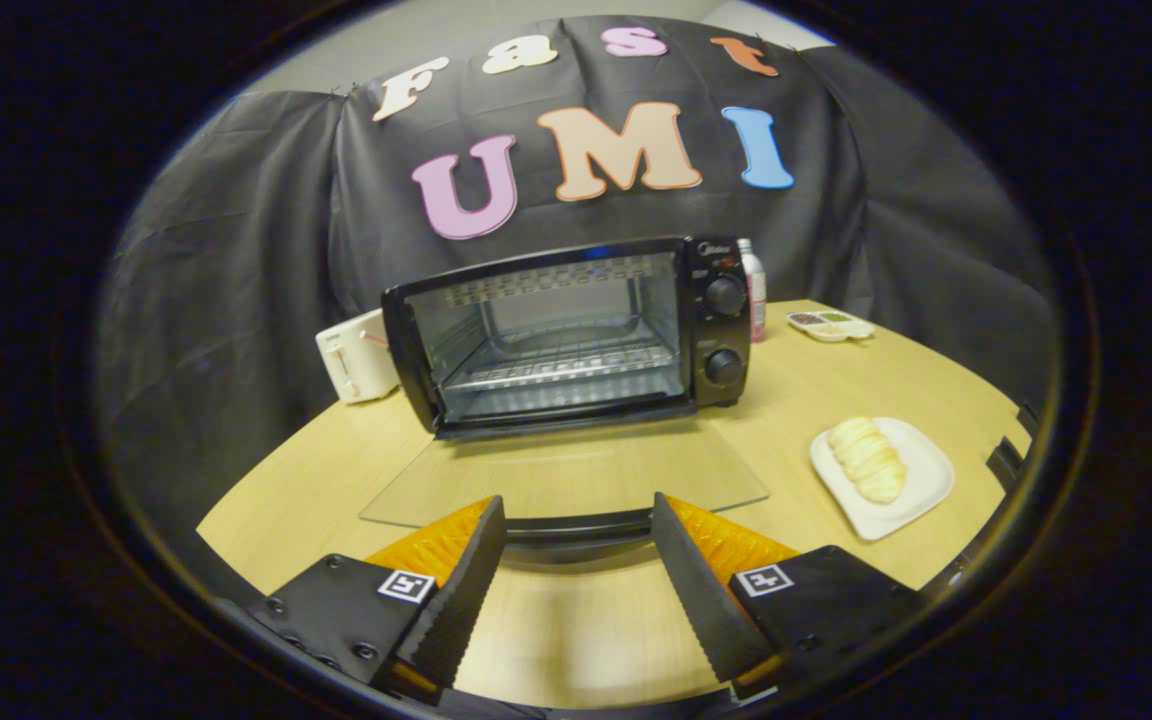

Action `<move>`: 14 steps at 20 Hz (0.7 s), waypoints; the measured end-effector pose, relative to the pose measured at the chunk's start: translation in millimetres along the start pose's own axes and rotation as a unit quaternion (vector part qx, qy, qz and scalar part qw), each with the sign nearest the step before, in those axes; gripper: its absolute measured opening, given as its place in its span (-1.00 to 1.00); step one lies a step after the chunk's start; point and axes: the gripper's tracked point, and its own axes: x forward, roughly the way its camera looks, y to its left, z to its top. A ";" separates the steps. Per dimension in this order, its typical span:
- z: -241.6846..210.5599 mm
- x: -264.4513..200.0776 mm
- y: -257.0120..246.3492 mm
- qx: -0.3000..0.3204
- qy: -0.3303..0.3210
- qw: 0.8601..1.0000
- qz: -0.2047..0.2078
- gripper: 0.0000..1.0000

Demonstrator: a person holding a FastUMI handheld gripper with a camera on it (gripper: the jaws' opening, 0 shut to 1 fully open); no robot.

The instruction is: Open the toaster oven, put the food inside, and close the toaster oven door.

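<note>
Fingers (pixel 496 555) spread wide either side of the door handle (pixel 579 526), gripping nothing, oven (pixel 576 335) gaped open just beyond, door (pixel 576 475) flat on the table (pixel 796 400), food (pixel 868 458) plated off right, bottle (pixel 754 290) half-hidden behind.

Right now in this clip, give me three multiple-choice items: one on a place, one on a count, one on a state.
1. Where is the plate of food?
A. inside the oven
B. on the table beside the open door
C. on top of the oven

2. How many knobs on the toaster oven?
A. two
B. four
C. none

3. The oven door is:
A. shut
B. removed
C. folded down flat

Answers: 1 B, it sits on the table; 2 A, two dials sit one above the other; 3 C, the glass lies flat, its handle between the open hand-held gripper fingers.
</note>
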 end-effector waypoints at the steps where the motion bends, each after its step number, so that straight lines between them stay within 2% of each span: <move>1: 8.2 -0.4 -17.2 0.000 -0.008 1.000 -0.016 0.86; 7: 34.2 3.8 -129.8 -0.007 -0.038 0.991 -0.129 0.86; 11: 26.4 20.7 -180.7 -0.008 -0.017 0.985 -0.172 0.86; 14: 16.1 32.8 -200.5 -0.007 0.006 0.983 -0.185 0.86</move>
